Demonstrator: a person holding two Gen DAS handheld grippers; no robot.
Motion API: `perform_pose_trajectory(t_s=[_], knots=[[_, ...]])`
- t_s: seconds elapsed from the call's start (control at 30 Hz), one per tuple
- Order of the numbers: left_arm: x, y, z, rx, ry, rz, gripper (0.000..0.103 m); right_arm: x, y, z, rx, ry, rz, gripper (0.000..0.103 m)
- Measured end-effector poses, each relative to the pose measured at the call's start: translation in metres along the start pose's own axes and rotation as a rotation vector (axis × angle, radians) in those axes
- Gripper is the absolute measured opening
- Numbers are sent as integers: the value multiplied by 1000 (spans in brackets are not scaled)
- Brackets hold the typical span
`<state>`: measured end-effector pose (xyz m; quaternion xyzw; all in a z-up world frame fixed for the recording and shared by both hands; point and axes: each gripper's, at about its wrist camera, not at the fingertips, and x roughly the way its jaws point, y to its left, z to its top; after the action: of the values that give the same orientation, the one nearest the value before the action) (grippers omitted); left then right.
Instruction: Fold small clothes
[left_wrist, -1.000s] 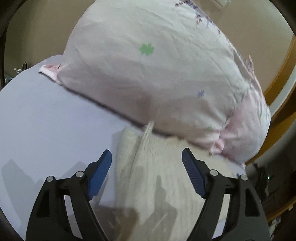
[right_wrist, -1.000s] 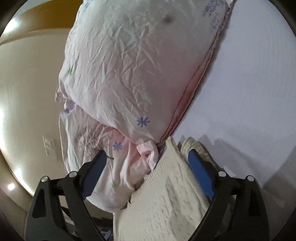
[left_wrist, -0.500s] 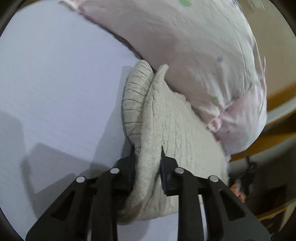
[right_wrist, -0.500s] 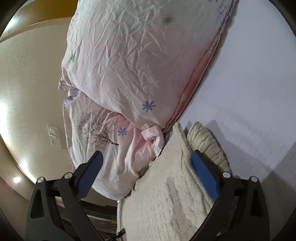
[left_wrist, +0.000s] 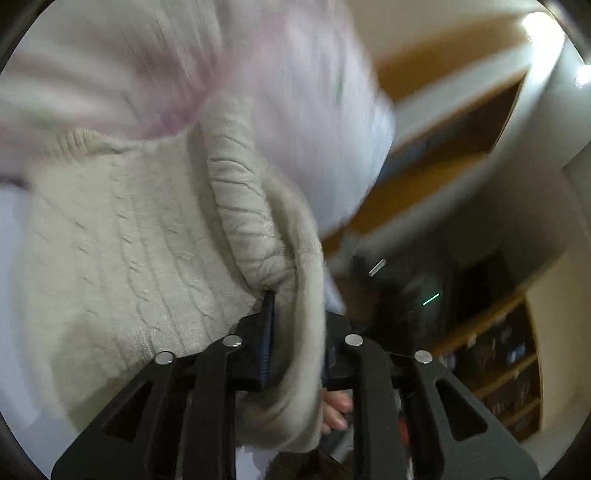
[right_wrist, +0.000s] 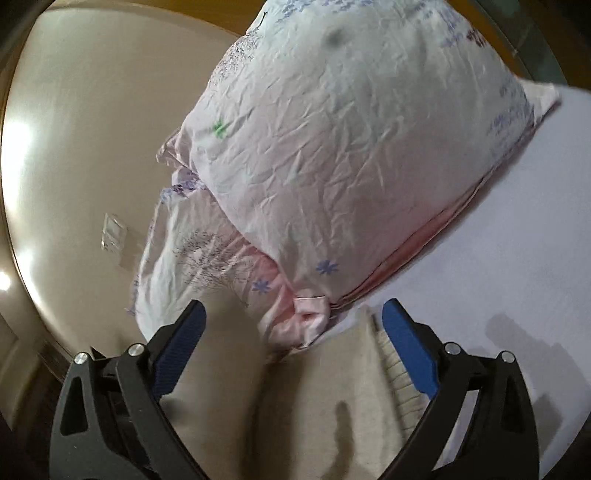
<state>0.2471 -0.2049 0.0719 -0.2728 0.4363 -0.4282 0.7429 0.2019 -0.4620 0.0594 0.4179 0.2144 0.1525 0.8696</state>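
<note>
Left claw clamped on sweater, right claw spread wide.
Left claw (left_wrist: 295, 332) pinched a fold of the cream knit sweater (left_wrist: 140, 236); right claw (right_wrist: 293, 350) sat apart over its blurred edge (right_wrist: 314, 398). Sweater lay on the bed sheet (right_wrist: 517, 258), touching the pink pillow (right_wrist: 351, 147) beyond.

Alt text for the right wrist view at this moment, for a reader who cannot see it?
The open right gripper hovers over a cream knit garment, its blue-padded fingers spread to either side of the fabric. Beyond it, a crumpled pink floral pillow lies on a pale lavender bedsheet, against a beige wall.
</note>
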Motion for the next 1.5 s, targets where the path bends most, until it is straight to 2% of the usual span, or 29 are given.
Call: perform_pose_trajectory(t_s=[0.03, 0.07, 0.1, 0.13, 0.17, 0.2, 0.23, 0.27, 0.33, 0.4, 0.47, 0.6, 0.67, 0.7, 0.77, 0.8, 0.83, 0.87, 0.93, 0.97, 1.03, 1.07, 1.17, 1.2, 1.27, 1.33, 1.4, 1.43, 1.5], knots=[[19, 2, 0, -21, 48, -6, 19, 0, -5, 3, 4, 16, -19, 96], [34, 3, -2, -55, 89, -62, 19, -1, -9, 5, 14, 32, -25, 96], [35, 0, -5, -68, 92, -155, 19, -1, -13, 7, 25, 49, -25, 96], [22, -6, -5, -38, 64, -202, 19, -1, -17, 9, 37, 70, -20, 97], [8, -10, -5, -2, 27, -201, 20, 0, -21, 11, 53, 100, -17, 98], [-11, -14, -5, 41, -26, -178, 24, 1, -22, 11, 61, 122, -22, 100], [-31, -15, -4, 76, -85, -121, 39, 4, -23, 11, 61, 151, -30, 101], [-56, -11, -5, 96, -158, 20, 56, 11, -23, 8, 53, 202, -54, 101], [-78, 1, -10, 99, -196, 207, 62, 27, -23, 2, 31, 299, -124, 101], [-88, 27, -18, 69, -171, 352, 65, 41, -24, -8, 22, 374, -182, 101], [-83, 47, -26, 5, -123, 406, 65, 52, -28, -16, 24, 427, -220, 101], [-71, 71, -34, -75, -64, 393, 70, 60, -29, -24, 5, 466, -234, 98], [-69, 69, -40, -72, -57, 404, 77, 65, -29, -30, -18, 479, -241, 88], [-67, 67, -41, -73, -49, 408, 77, 67, -26, -31, -34, 477, -245, 84], [-62, 73, -43, -107, -29, 394, 78, 67, -23, -35, -62, 477, -260, 66], [-65, 80, -50, -125, -18, 374, 78, 67, -22, -37, -67, 477, -256, 62], [-62, 82, -51, -130, -23, 348, 78, 66, -22, -38, -64, 473, -237, 50], [-61, 79, -54, -104, -25, 352, 75, 65, -23, -40, -47, 473, -199, 43], [-60, 76, -54, -65, -12, 377, 59, 62, -22, -41, -37, 455, -186, 38], [-65, 76, -53, -63, -15, 354, 48, 59, -19, -43, -35, 440, -173, 35], [-85, 76, -53, -48, -27, 303, 41, 51, -5, -50, -40, 430, -91, 31], [-103, 73, -55, -18, -50, 281, 41, 49, 3, -54, -46, 439, -41, 30], [-153, 64, -67, 119, -137, 352, 42, 53, 34, -80, -120, 493, 65, 32], [-162, 66, -70, 141, -146, 388, 44, 60, 43, -91, -161, 522, 53, 33], [-182, 82, -78, 151, -137, 514, 50, 74, 52, -107, -233, 569, -35, 46], [-203, 91, -86, 123, -171, 587, 50, 67, 51, -106, -250, 519, -116, 55], [-230, 81, -96, 135, -273, 613, 52, 43, 55, -98, -238, 405, -103, 55], [-237, 73, -100, 155, -311, 607, 59, 31, 60, -95, -240, 370, -69, 55], [-237, 60, -104, 199, -344, 585, 63, 30, 68, -98, -274, 383, -70, 55]])
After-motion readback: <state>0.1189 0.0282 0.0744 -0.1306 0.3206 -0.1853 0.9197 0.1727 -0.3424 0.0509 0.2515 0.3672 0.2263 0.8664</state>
